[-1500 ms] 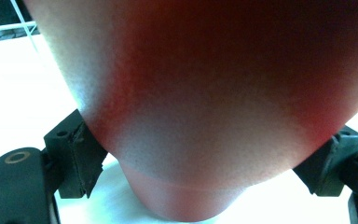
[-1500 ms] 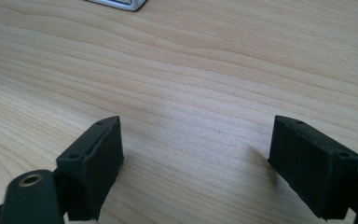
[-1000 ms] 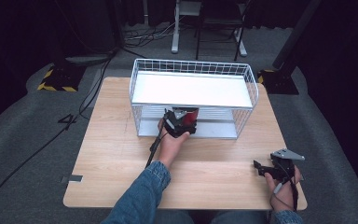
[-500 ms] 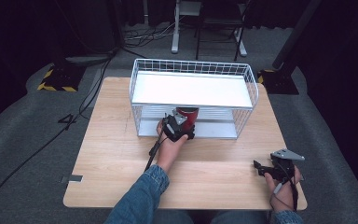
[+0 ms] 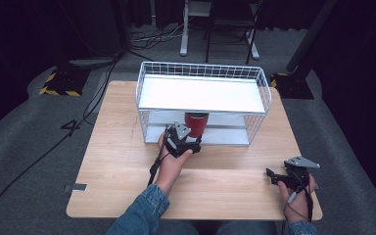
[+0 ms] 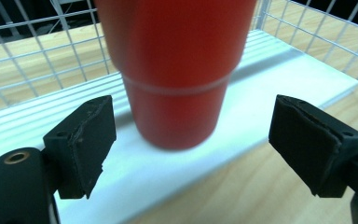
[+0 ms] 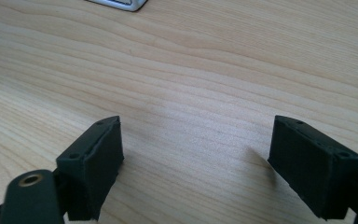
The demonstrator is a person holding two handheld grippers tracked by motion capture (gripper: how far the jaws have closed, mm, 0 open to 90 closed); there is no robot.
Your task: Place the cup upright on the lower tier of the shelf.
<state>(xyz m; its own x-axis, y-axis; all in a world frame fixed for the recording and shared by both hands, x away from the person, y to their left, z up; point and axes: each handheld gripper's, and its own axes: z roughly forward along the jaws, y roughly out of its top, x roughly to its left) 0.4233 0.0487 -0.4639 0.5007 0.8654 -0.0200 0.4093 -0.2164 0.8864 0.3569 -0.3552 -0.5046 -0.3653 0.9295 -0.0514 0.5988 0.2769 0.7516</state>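
A red cup (image 5: 196,123) (image 6: 177,70) stands upright on the white lower shelf (image 6: 270,88) of a white wire rack (image 5: 203,64). My left gripper (image 5: 185,137) (image 6: 193,109) is at the shelf's front edge, just before the cup. Its jaws are open, one on each side of the cup's base, and do not touch it. My right gripper (image 5: 271,176) (image 7: 196,128) rests low over the wooden table (image 7: 205,60) at the front right, open with nothing between its jaws.
The rack's white top shelf (image 5: 200,93) overhangs the cup, leaving little height above it. Wire walls close the rack's sides and back. Bare tabletop (image 5: 117,147) stretches left of and in front of the rack. Cables and stands lie on the dark floor beyond.
My left gripper has let go of the red cup and drawn back a little toward the person, leaving the cup on the lower shelf. The right gripper has stayed put.
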